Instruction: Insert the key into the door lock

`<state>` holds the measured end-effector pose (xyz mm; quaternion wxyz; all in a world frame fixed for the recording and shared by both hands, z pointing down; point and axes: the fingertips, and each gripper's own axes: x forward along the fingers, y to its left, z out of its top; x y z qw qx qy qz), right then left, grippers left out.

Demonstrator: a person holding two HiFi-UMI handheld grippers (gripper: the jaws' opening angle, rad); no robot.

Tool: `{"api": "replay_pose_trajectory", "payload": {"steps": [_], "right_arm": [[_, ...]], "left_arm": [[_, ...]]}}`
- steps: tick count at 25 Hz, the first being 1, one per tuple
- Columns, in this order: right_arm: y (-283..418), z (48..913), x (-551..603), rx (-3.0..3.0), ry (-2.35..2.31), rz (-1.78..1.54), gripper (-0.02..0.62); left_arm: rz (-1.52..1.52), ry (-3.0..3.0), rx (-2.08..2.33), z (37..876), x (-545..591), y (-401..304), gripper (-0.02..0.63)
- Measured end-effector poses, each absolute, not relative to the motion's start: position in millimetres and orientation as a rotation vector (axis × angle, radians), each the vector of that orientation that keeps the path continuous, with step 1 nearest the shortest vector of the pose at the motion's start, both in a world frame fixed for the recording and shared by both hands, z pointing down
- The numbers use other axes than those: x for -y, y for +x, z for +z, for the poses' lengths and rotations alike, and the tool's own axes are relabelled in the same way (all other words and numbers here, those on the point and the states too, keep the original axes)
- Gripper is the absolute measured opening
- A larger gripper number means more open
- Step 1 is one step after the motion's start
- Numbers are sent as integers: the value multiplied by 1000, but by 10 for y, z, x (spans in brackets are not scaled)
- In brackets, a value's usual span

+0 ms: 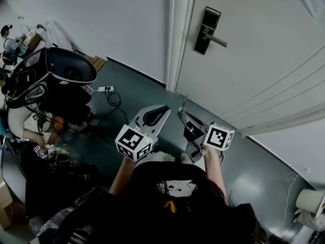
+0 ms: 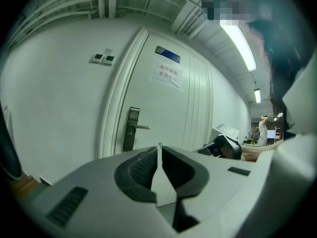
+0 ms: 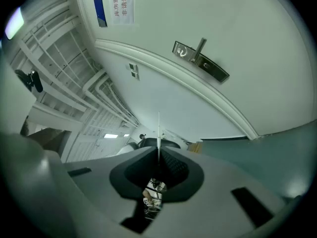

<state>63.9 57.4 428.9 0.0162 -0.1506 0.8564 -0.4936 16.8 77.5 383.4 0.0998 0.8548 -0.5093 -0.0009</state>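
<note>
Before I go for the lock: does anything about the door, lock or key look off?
Nothing stands out. The door lock looks intact with its handle level, and the key stands straight in the shut right tool.

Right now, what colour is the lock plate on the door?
Dark, nearly black lock plate with a silvery lever handle; head view shows it best.

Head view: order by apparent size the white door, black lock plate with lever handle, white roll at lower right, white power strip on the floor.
1. White door.
2. Black lock plate with lever handle and white roll: about alike; the roll is cut by the frame edge, so unranked.
3. White power strip, smallest.
</note>
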Motion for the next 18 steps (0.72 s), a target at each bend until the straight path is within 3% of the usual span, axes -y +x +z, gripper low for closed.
{"api": "replay_pose_trajectory", "payload": {"steps": [18], "right_arm": [[599, 4382, -613, -2680, -553, -1567, 21]], "left_arm": [[-46, 2454, 1473, 4077, -806, 5, 32]]}}
